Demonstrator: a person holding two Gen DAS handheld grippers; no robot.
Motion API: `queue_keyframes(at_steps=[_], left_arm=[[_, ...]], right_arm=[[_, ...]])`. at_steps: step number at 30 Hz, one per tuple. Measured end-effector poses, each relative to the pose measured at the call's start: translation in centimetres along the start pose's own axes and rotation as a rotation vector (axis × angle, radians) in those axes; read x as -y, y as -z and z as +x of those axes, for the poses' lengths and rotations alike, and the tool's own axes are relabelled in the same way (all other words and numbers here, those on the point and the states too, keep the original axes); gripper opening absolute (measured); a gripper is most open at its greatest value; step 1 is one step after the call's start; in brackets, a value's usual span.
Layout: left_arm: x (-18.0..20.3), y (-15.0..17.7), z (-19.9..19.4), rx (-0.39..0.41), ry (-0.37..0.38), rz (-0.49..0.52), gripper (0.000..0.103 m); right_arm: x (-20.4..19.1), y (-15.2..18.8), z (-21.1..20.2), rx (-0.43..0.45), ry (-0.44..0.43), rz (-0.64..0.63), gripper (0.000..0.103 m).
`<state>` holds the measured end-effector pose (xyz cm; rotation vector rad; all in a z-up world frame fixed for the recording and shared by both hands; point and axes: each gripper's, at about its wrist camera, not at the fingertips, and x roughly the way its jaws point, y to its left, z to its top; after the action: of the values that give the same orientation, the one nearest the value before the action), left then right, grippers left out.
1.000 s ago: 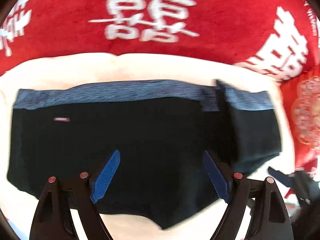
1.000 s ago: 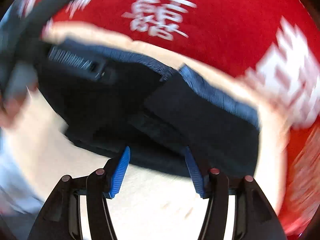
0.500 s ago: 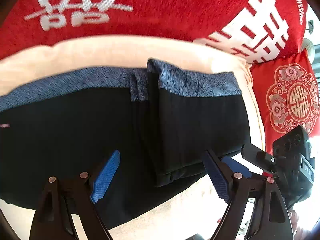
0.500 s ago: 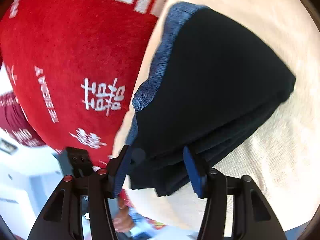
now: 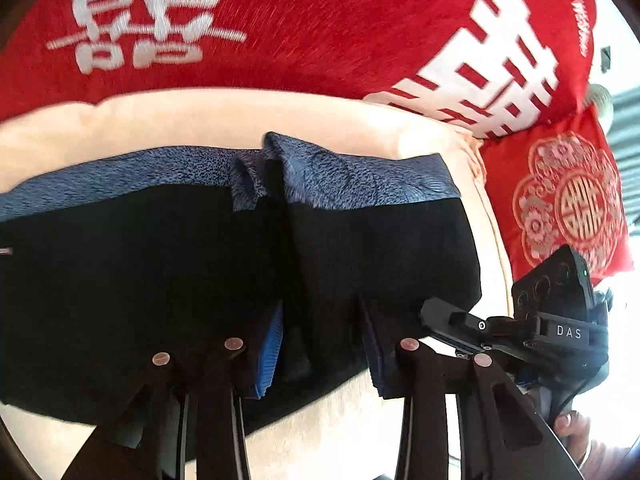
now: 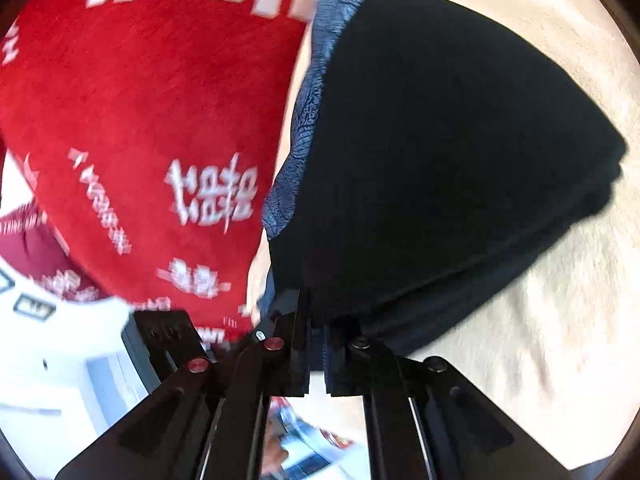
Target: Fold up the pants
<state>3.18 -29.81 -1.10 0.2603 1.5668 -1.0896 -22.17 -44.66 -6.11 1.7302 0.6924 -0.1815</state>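
Black pants (image 5: 140,280) with a blue-grey waistband (image 5: 360,184) lie on a cream cushion (image 5: 240,120), the right part folded over into a thick stack. My left gripper (image 5: 320,340) has its jaws narrowed around the folded fabric's near edge. My right gripper (image 6: 318,344) is shut on the corner of the folded stack (image 6: 440,160). It also shows in the left wrist view (image 5: 520,328) at the stack's right end.
A red blanket (image 5: 320,32) with white characters lies behind the cushion. A red patterned pillow (image 5: 568,208) sits at the right. In the right wrist view the blanket (image 6: 140,120) fills the left and the cushion (image 6: 540,340) the right.
Both grippers have closed in on the folded right part of the pants. The right gripper went from open around the stack's corner to shut on it. The left jaws narrowed.
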Motion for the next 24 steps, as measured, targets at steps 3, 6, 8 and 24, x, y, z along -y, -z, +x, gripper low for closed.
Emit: queue_keyframes(at_steps=[3, 6, 8, 24], left_arm=[[-0.4, 1.7, 0.8, -0.029, -0.040, -0.006, 0.038], [-1.9, 2.4, 2.2, -0.059, -0.039, -0.080, 0.038], [-2.1, 2.3, 2.2, -0.045, -0.022, -0.096, 0.038], [-0.2, 2.4, 1.0, -0.021, -0.070, -0.018, 0.039]], right_arm=[[0.7, 0.6, 0.4, -0.039, 0.063, -0.011, 0.007], [1.4, 0.7, 1.4, -0.066, 0.102, -0.013, 0.010], [2.0, 1.4, 1.4, -0.083, 0.064, 0.014, 0.032], [1.0, 0.0, 1.2, 0.005, 0.051, 0.014, 0.013]])
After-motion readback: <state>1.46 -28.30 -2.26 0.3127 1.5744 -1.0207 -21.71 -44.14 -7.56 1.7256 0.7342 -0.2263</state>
